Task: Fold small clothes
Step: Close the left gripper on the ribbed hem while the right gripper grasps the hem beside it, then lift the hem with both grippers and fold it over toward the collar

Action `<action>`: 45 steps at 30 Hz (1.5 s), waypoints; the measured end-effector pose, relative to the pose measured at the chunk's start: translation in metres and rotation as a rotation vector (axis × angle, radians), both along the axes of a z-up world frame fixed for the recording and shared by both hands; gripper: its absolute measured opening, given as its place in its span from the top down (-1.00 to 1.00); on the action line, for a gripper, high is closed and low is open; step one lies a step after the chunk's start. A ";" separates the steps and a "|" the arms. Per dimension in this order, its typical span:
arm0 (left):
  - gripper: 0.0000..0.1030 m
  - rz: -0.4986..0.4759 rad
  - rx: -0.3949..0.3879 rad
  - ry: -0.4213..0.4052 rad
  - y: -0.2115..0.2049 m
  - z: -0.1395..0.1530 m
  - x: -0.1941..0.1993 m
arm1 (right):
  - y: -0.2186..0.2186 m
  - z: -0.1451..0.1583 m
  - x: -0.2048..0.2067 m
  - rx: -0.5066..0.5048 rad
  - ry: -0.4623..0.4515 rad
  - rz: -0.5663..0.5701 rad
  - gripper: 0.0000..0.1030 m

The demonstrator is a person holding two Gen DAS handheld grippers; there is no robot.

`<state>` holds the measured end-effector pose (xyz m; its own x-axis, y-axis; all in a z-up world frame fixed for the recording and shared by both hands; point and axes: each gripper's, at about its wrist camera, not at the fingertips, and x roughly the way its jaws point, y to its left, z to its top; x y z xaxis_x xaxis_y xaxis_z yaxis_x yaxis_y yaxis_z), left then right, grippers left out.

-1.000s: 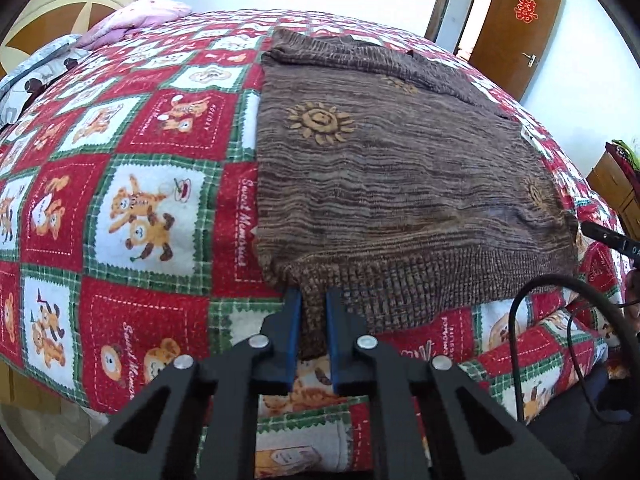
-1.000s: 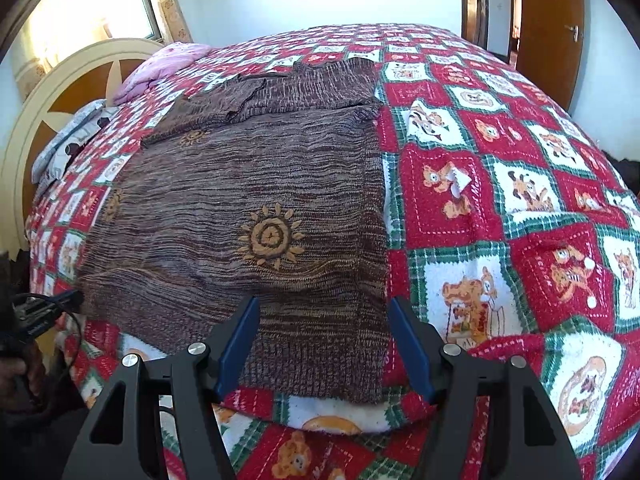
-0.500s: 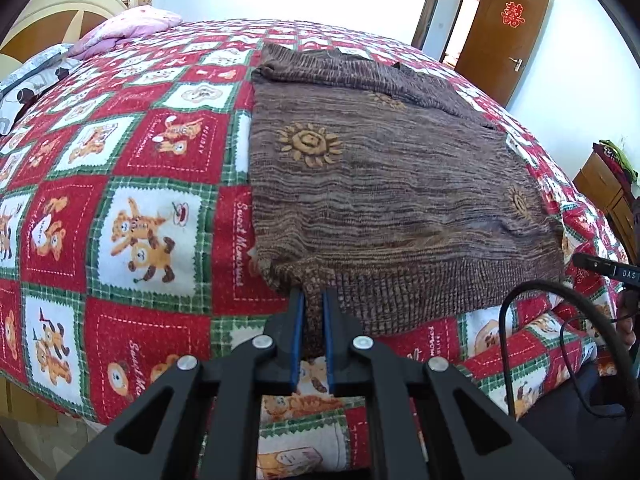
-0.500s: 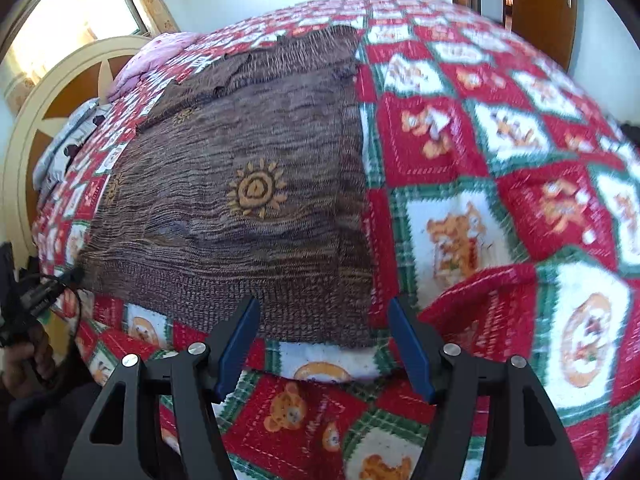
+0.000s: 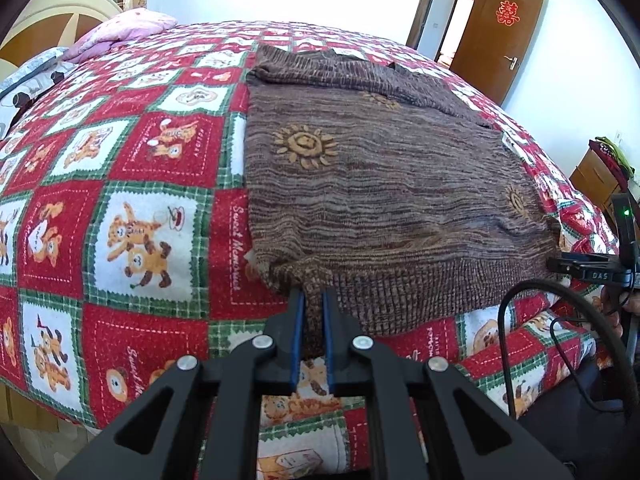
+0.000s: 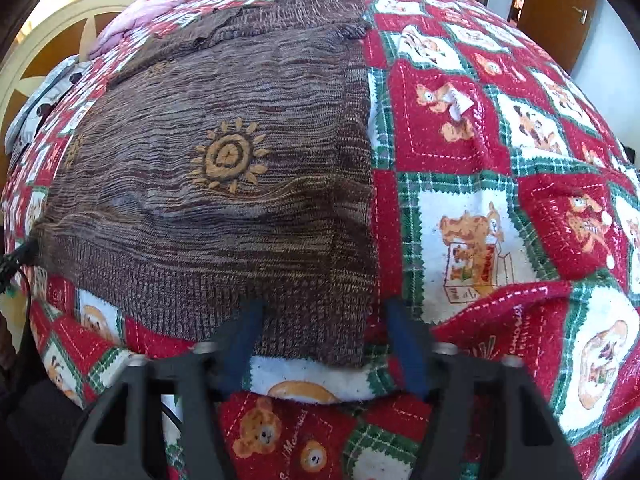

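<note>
So we see a brown knit sweater lying flat on a teddy-bear quilt, unfolded. Our left gripper pinches its hem corner. Our right gripper has just been closing round the other corner; pads look apart. Folding's all left.
</note>
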<state>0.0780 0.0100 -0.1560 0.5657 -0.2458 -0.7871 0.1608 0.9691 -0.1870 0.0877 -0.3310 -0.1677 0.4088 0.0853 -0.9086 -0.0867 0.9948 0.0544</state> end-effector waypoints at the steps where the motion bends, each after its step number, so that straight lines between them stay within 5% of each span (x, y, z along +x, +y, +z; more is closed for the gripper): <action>1: 0.82 -0.001 -0.001 -0.010 0.001 0.003 0.000 | -0.003 0.005 -0.002 0.032 -0.014 0.005 0.87; 14: 0.83 -0.018 -0.129 -0.137 0.013 0.054 -0.003 | -0.025 0.082 -0.027 0.298 -0.293 -0.010 0.91; 24: 0.84 -0.022 -0.208 -0.128 0.022 0.064 0.008 | -0.033 0.106 -0.022 0.422 -0.349 -0.038 0.91; 45: 0.85 0.020 -0.274 -0.289 0.038 0.118 0.058 | -0.034 0.176 0.027 0.425 -0.489 -0.019 0.92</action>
<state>0.1355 0.0479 -0.0384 0.7611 -0.4113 -0.5016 0.2264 0.8931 -0.3888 0.1142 -0.3646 0.0082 0.7719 0.3852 -0.5057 -0.1839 0.8968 0.4024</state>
